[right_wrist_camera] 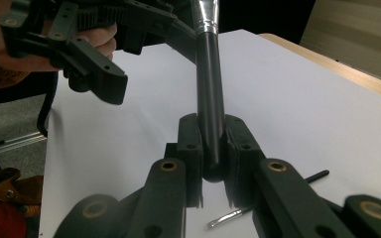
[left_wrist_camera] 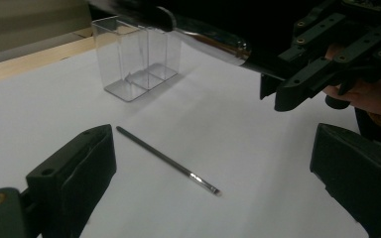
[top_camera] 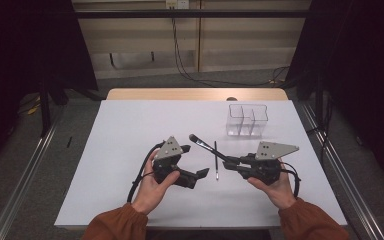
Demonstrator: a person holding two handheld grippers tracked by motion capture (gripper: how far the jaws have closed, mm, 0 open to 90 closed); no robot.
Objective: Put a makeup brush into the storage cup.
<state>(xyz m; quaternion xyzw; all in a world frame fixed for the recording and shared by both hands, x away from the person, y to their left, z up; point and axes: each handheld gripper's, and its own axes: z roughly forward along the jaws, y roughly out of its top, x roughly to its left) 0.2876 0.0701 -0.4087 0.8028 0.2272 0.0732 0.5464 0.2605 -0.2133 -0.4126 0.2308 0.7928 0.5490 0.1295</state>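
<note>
The right gripper clamps a glossy black brush — metal-collared. The left gripper gapes over a thin liner on the matte white table.

Bare white table left of the left gripper, thin black brush lying between the grippers, clear plastic divided box beyond the right gripper.

On the white table, a clear divided box stands far right. Nearer the person from it, the right gripper clamps a thick brush; a thin brush lies flat beside it. The left gripper, jaws seemingly apart, sits farther left.
</note>
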